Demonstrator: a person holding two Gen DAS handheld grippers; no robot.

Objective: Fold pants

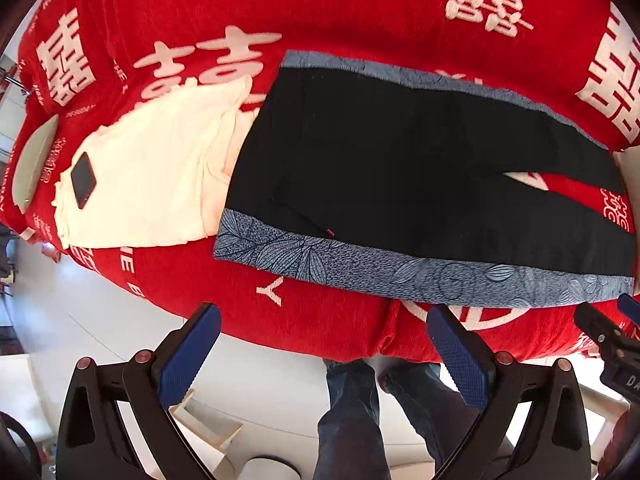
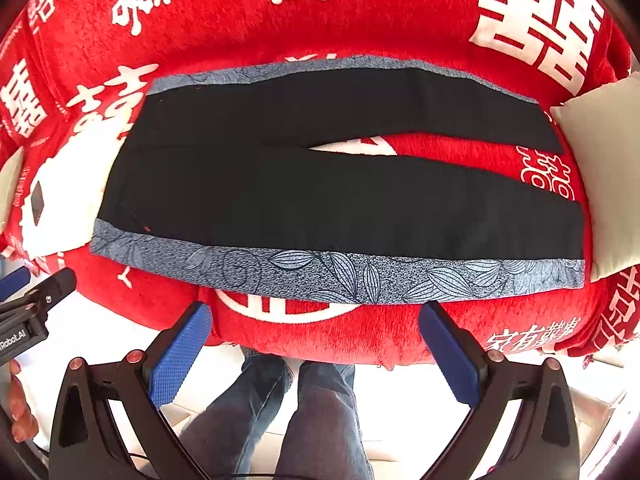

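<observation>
Hovering at the near edge of the bed, both claws hang wide open with nothing in them. The pants [image 2: 320,184], black with a blue leafy stripe down each outer seam, lie spread flat on the red blanket [image 2: 320,20], long axis running left to right across the person's front: waist to the left beside a pile of white clothes [image 1: 152,176] with a phone [image 1: 83,180] on top, leg ends to the right by a cream pillow [image 2: 600,176]. The legs splay apart, red showing between them. The left claw [image 1: 324,344] sits just short of the near stripe toward the waist end; the right claw [image 2: 316,340] faces mid-leg. Likely each takes its own end of that near edge and carries it over onto the far leg.
</observation>
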